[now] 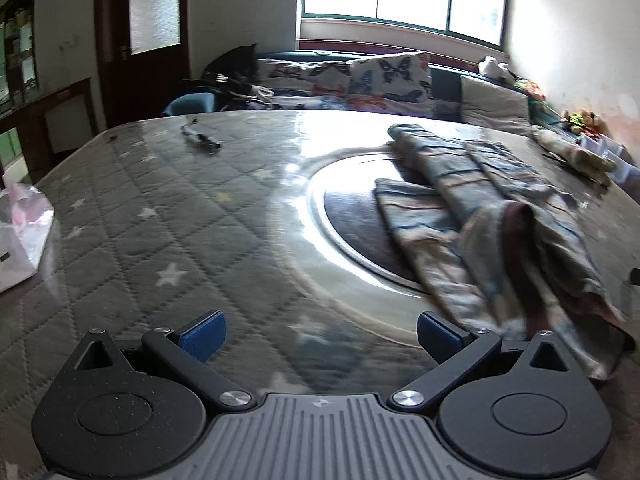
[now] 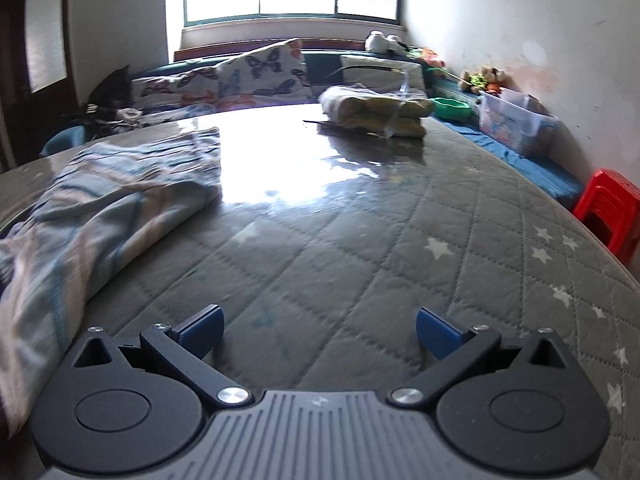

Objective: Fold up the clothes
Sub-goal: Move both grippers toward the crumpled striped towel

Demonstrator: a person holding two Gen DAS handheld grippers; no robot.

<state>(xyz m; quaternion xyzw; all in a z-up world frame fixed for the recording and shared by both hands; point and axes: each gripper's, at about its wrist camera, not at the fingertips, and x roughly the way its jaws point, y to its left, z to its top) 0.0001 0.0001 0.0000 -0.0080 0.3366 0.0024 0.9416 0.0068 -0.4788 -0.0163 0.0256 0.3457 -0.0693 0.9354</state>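
Note:
A blue and pink striped garment (image 1: 488, 204) lies crumpled on the glass-topped table, to the right in the left wrist view, partly over the round turntable (image 1: 344, 240). The same garment (image 2: 100, 208) fills the left side of the right wrist view. My left gripper (image 1: 318, 338) is open and empty, just left of the garment's near edge. My right gripper (image 2: 318, 334) is open and empty over the bare quilted table surface (image 2: 360, 260), to the right of the garment.
A folded yellow and white pile (image 2: 376, 110) lies at the table's far side. A small dark object (image 1: 202, 136) lies far left on the table, a white bag (image 1: 20, 236) at its left edge. A sofa with butterfly cushions (image 1: 384, 80), a plastic box (image 2: 516, 124) and a red stool (image 2: 608, 208) stand around.

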